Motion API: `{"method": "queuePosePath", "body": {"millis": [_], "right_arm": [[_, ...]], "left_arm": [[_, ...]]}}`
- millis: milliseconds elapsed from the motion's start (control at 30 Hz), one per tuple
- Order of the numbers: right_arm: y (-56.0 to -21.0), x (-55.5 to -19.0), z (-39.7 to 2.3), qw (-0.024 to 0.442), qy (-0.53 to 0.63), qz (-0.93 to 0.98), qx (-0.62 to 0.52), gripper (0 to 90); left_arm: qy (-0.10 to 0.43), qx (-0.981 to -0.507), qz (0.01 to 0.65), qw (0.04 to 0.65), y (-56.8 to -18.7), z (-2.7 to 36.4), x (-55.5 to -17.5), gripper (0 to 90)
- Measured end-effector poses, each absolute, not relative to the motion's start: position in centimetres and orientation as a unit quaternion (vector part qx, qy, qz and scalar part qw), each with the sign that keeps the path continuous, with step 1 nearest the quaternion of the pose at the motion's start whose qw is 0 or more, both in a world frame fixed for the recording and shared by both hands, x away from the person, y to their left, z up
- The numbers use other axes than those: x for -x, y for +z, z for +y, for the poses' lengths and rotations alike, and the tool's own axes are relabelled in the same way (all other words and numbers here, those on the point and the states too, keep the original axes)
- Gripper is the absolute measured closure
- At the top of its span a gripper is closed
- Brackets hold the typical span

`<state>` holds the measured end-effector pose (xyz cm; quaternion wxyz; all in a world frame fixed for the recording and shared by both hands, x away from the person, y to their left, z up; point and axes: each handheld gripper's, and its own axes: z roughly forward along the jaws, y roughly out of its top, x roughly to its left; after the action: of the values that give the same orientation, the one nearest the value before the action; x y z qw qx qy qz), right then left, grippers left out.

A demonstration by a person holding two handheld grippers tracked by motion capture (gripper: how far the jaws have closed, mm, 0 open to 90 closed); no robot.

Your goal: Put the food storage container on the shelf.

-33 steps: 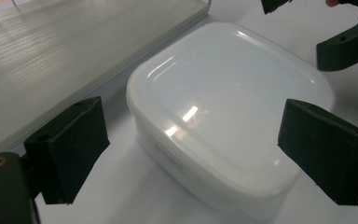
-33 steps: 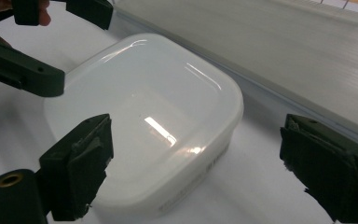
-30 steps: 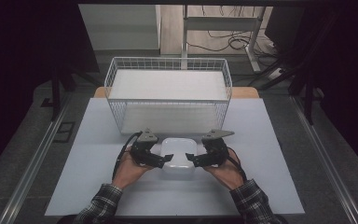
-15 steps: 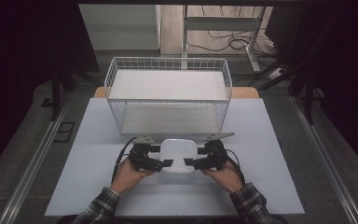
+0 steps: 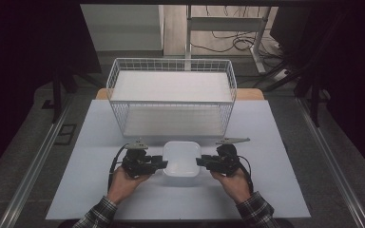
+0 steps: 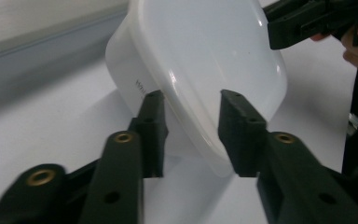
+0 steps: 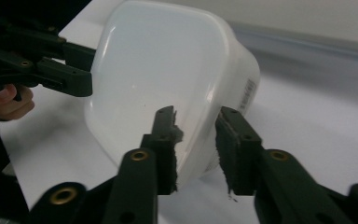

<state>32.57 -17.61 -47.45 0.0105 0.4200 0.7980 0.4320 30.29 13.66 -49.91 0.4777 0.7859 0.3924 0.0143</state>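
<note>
Nearest you, both hands sit low on the tabletop [image 5: 100, 190], one each side of the white container [image 5: 181, 159]. Your left claw [image 5: 160, 165] straddles its left rim, jaws slightly apart, not pinching; the right claw [image 5: 203, 163] mirrors it on the other rim. Looks like a two-sided hold so it stays level. Beyond, well apart, the wire basket [image 5: 171, 97] waits, probably the destination.
</note>
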Motion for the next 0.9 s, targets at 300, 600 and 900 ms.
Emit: {"method": "queuePosePath", "body": {"millis": [300,600,900], "right_arm": [[-47.4,-32.2,-17.4,0.057,0.439,0.796,-0.413,77.5],[-46.1,-33.1,-16.7,0.075,0.460,0.792,-0.395,77.5],[-46.0,-36.4,-15.0,0.083,0.465,0.791,-0.388,77.1]], "left_arm": [[0.037,-0.774,0.408,0.483,-50.1,13.7,-30.3,79.6],[0.063,-0.759,0.412,0.501,-48.6,14.5,-30.8,79.8],[0.088,-0.753,0.430,0.490,-48.1,15.6,-33.5,79.6]]}}
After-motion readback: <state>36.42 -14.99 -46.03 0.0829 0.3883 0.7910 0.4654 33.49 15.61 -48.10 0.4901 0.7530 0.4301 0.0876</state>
